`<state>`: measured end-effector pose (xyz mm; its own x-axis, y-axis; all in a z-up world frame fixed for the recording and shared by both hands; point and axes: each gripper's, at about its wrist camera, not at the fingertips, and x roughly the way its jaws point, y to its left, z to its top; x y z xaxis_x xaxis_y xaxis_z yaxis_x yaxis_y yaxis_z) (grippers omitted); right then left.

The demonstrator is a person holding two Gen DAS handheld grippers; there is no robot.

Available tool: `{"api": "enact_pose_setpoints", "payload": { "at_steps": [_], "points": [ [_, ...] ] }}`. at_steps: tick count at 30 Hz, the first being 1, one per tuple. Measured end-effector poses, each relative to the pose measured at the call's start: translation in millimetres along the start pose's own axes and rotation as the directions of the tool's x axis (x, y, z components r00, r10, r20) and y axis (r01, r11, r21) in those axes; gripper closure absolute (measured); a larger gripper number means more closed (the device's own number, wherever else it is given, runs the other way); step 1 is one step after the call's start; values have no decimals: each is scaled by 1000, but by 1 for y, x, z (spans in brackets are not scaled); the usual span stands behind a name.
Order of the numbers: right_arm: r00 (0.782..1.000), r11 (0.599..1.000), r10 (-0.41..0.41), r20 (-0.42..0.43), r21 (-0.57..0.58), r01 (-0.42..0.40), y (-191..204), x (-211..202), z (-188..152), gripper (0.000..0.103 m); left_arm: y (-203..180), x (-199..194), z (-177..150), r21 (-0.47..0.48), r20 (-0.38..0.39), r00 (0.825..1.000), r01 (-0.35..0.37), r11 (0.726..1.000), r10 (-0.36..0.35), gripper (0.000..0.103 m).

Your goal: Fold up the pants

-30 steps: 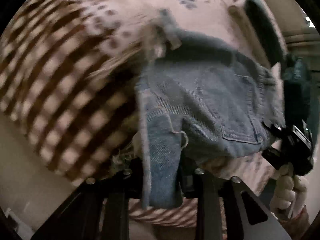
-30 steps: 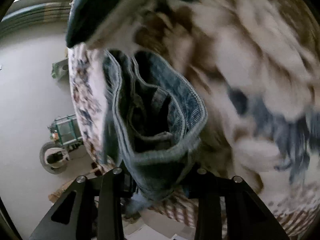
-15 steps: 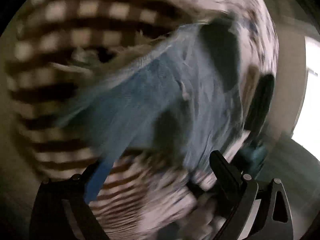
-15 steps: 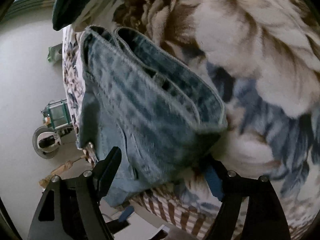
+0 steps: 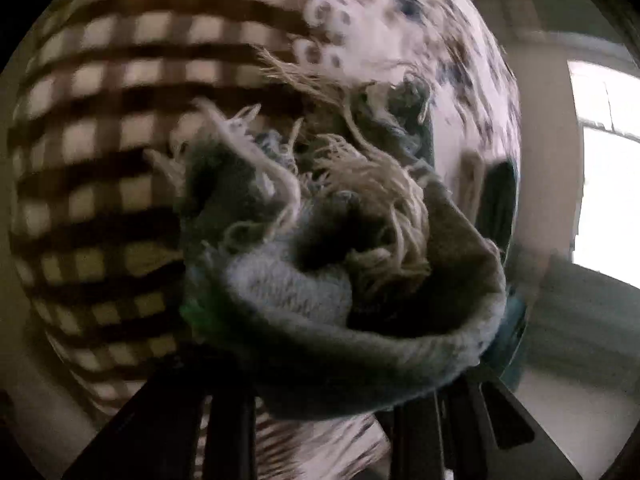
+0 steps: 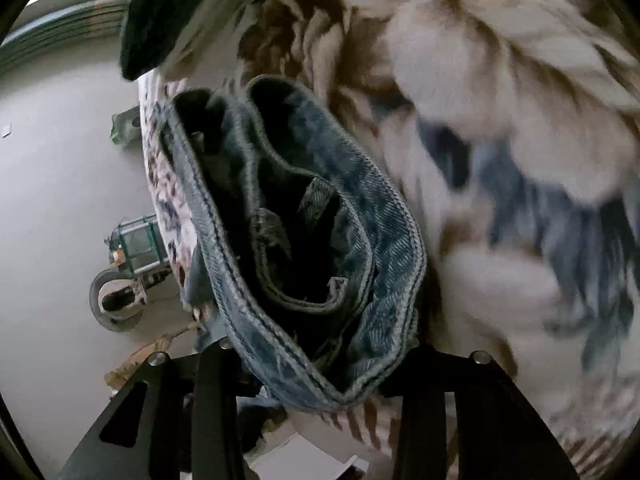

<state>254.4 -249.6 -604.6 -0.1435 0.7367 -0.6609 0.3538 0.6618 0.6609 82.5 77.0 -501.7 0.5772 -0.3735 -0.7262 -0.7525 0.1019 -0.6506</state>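
Left gripper (image 5: 324, 392) is clamped on the frayed hem end of the denim pants (image 5: 340, 280), the cloth bunched in a thick roll between its 2 fingers, loose pale threads spilling up toward the far side. It looks down on the bedspread (image 5: 120, 120), brown checks on the left, blotched print on the far right. Right gripper (image 6: 320, 384) pinches the waistband end of the pants (image 6: 304, 240), its 2 fingers closed narrow on the doubled band, which gapes open just above. It hangs over the bed's left edge, flowered bedspread (image 6: 500, 120) on the right, bare floor (image 6: 60, 200) on the left. A dark pillow (image 6: 160, 12) lies far left.
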Motion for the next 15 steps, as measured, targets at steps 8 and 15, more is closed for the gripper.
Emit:
{"api": "enact_pose_setpoints", "payload": {
  "at_steps": [8,15],
  "points": [
    [997,996,76,-34,58,-74,-32,23,-10,29,34,23,9,-135,-24,996,84,987,-88,52],
    [994,994,103,-23,29,-102,-41,41,-25,24,32,40,18,-179,39,998,58,982,-52,53]
  ]
}}
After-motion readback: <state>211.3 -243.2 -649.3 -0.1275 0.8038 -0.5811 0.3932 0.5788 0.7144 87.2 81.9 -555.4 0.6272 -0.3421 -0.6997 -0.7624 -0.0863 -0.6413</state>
